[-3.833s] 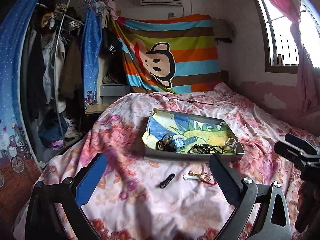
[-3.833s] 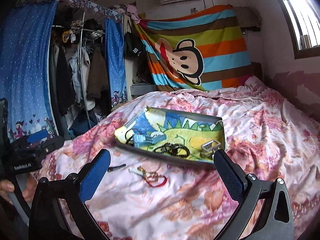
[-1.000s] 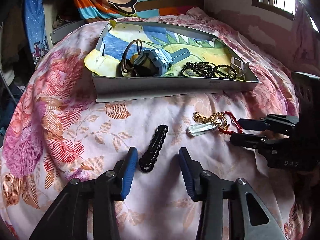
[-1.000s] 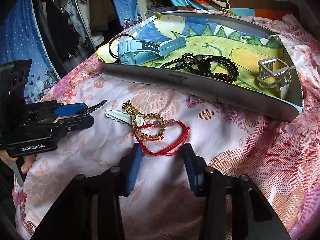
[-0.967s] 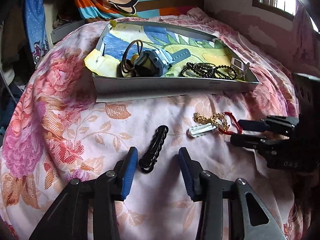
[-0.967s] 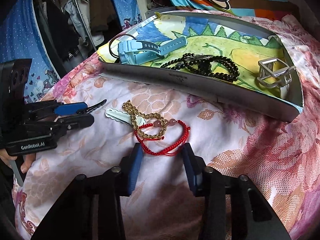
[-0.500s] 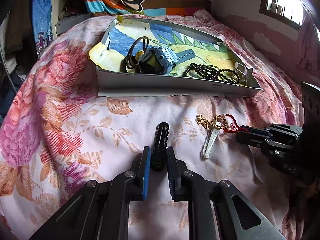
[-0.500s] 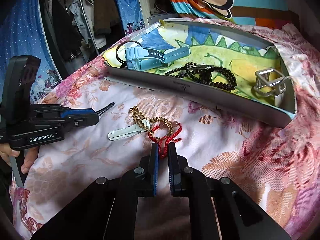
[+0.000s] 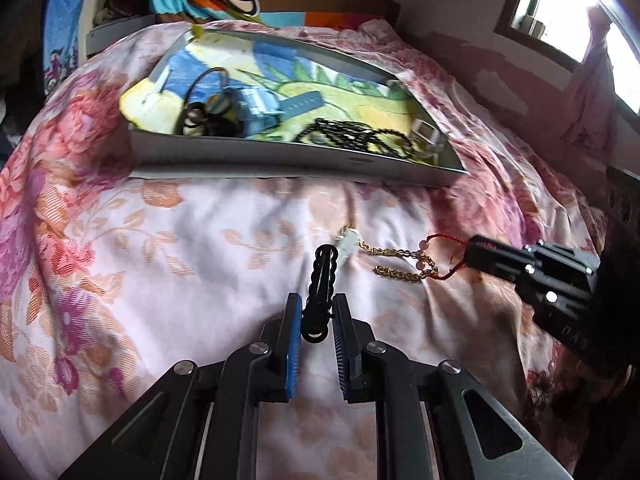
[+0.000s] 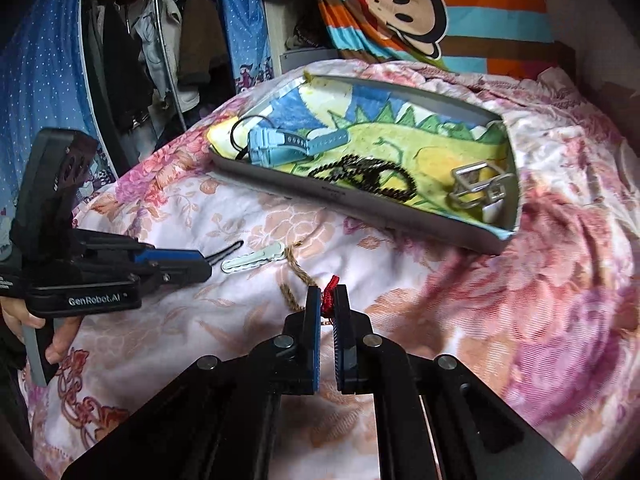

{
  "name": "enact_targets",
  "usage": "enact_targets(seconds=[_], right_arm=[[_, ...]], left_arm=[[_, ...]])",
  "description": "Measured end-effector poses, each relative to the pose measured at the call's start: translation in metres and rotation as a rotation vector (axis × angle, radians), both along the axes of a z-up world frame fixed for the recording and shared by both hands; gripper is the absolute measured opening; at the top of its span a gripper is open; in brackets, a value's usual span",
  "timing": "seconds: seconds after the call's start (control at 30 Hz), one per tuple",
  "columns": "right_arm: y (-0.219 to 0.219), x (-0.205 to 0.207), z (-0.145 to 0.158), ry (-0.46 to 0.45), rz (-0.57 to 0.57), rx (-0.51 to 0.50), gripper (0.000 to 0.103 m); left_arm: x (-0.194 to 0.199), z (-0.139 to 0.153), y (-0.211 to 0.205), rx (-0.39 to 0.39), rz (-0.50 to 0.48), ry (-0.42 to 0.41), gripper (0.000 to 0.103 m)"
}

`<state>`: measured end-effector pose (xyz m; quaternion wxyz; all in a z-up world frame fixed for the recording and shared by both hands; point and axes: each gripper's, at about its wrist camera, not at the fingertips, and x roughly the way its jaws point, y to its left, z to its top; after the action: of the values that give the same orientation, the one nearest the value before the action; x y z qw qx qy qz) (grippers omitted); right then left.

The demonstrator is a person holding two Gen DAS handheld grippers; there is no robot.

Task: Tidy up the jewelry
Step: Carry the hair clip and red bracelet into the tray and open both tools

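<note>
So the left gripper is clamped on the near end of a black wavy hair clip, which sticks out toward 12 o'clock over the pink floral bedspread. The right gripper is pinched shut on a red braided cord bracelet, with a gold chain trailing off at 11 o'clock to a pale mint hair clip. Further out at 12 to 1 o'clock sits the shallow grey tray with a cartoon dinosaur liner, holding a light blue watch, black beads and a silver buckle.
</note>
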<state>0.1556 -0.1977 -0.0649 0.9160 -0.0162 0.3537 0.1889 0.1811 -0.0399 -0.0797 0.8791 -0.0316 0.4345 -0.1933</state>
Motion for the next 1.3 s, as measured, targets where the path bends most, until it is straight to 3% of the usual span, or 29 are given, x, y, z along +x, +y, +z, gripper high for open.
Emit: enact_targets(seconds=[0.27,0.47,0.63,0.83,1.1,1.3], right_arm=[[-0.006,-0.015,0.016,-0.068,-0.015,-0.018,0.005],[-0.001,-0.022,0.028,-0.129,0.008,-0.032,0.005],[0.012,-0.024,0.021,-0.107,0.059,-0.057,0.005],[0.007,-0.022,0.018,-0.104,0.033,-0.039,0.005],[0.000,-0.019,0.023,-0.150,0.003,-0.021,0.005],[-0.007,0.010,0.043,-0.235,-0.016,-0.033,0.005]], left_arm=[[-0.003,0.005,0.002,-0.031,0.012,-0.009,0.014],[-0.014,0.014,-0.007,-0.058,-0.034,-0.032,0.014],[-0.015,0.012,-0.011,-0.056,-0.046,-0.022,0.014],[-0.014,0.010,-0.007,-0.066,-0.026,-0.007,0.014],[-0.020,0.018,-0.008,-0.044,-0.013,-0.072,0.014],[-0.005,0.036,-0.013,-0.027,0.008,-0.146,0.014]])
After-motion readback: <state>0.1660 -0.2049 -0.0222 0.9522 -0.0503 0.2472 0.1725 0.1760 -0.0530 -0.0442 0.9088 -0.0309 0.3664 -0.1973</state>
